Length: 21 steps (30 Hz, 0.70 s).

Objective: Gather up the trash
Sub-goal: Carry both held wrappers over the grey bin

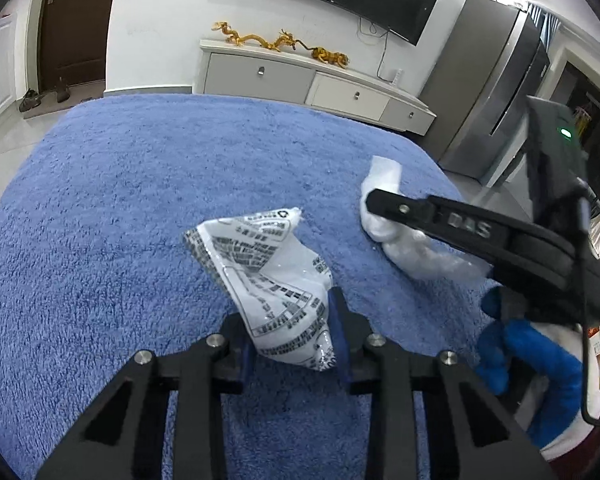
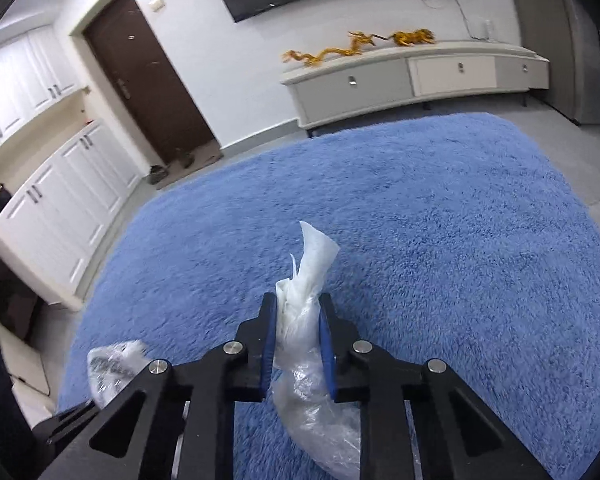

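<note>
My left gripper (image 1: 292,334) is shut on a crumpled white plastic wrapper with black print (image 1: 268,276) and holds it above the blue rug (image 1: 140,200). My right gripper (image 2: 298,320) is shut on a white tissue bundled with clear plastic (image 2: 304,304), its tip sticking up past the fingers. In the left wrist view the right gripper (image 1: 376,200) reaches in from the right with that white bundle (image 1: 384,224). The printed wrapper shows at the lower left of the right wrist view (image 2: 112,364).
The shaggy blue rug (image 2: 440,220) covers the floor. A low white TV cabinet (image 1: 312,80) with golden dragon figures (image 1: 260,40) stands against the far wall under a TV. A grey fridge (image 1: 492,88) is at right, a brown door (image 2: 148,80) and white cupboards (image 2: 60,184) at left.
</note>
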### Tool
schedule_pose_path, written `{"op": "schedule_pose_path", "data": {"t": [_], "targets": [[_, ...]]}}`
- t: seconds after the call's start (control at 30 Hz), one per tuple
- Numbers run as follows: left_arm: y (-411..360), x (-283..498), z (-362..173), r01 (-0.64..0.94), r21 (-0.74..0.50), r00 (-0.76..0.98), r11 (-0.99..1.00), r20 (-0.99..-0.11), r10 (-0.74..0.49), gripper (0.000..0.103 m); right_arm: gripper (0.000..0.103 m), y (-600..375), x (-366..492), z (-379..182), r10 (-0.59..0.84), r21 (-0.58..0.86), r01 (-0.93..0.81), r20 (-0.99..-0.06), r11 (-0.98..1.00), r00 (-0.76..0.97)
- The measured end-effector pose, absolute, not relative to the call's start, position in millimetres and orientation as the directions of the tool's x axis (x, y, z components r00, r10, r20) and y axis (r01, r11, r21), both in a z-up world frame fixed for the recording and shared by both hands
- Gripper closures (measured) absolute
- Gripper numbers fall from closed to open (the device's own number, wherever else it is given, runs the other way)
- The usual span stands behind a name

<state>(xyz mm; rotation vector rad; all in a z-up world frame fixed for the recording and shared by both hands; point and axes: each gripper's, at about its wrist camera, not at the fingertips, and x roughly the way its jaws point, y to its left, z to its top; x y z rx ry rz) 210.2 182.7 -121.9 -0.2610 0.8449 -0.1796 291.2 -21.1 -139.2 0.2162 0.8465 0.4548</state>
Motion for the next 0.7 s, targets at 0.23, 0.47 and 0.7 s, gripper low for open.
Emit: {"op": "schedule_pose_path", "data": {"t": [0.23,0.47,0.7], "targets": [[177.3,185.9,-100.4,0.055,-0.310,0.685,0.949,-0.680,-0.261,0.074,0.085,-51.1,264.9,-114.9,0.508,0.421,-0.295,-0.612,0.858,0.606],[146.4,164.9,-62.4,0.108,-0.281,0.718,0.954,-0.641,-0.271,0.074,0.085,-105.0,232.7,-76.2,0.488,0.445,-0.260,-0.536,0.857,0.689],[76.9,151.1,-33.4,0.210,-0.228,0.718,0.951,-0.624,-0.308,0.074,0.085,-178.5,191.5,-46.8,0.427,0.459,-0.202,-0.464,0.865,0.776]]}}
